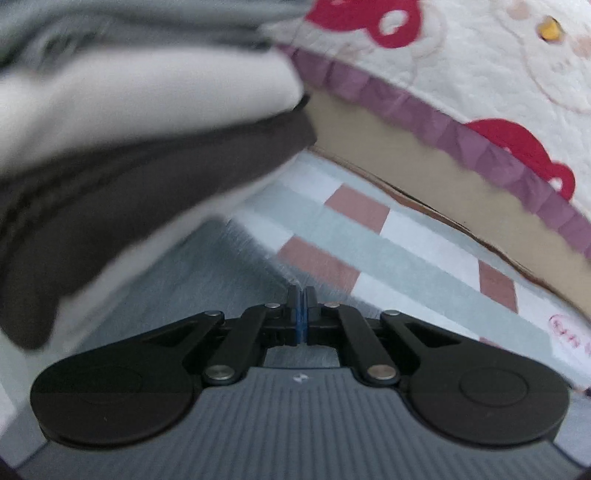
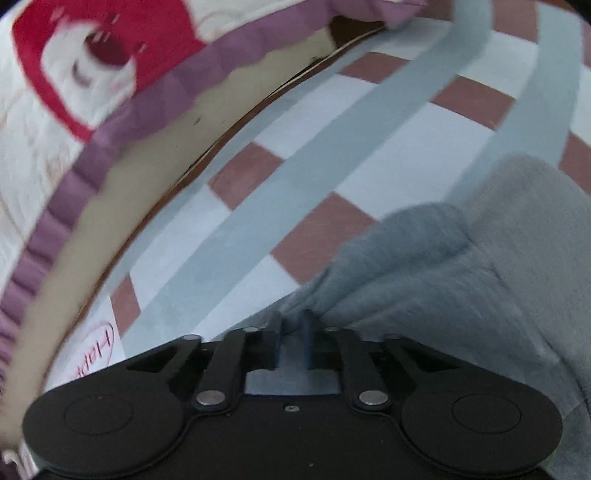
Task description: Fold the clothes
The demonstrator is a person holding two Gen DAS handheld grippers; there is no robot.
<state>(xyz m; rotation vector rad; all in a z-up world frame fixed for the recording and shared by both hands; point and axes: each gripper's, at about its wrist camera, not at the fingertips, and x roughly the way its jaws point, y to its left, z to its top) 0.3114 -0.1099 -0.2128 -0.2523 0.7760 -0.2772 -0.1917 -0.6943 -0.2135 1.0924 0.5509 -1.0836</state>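
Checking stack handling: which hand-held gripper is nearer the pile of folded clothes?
Left. The left hand-held gripper sits beside the pile of folded clothes; the right hand-held gripper pinches a grey garment, no pile in its view.

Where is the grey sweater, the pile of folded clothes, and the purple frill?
grey sweater point(image 2: 461, 266): right wrist view, on the bunched fabric beside the tool.
pile of folded clothes point(image 1: 147, 96): left wrist view, on the white layer's folded edge.
purple frill point(image 1: 424, 114): left wrist view, on the ruffled trim of the quilt.

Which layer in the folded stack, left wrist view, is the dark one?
The dark brown garment, directly under the white garment; a grey layer tops the stack. It is the only dark layer.
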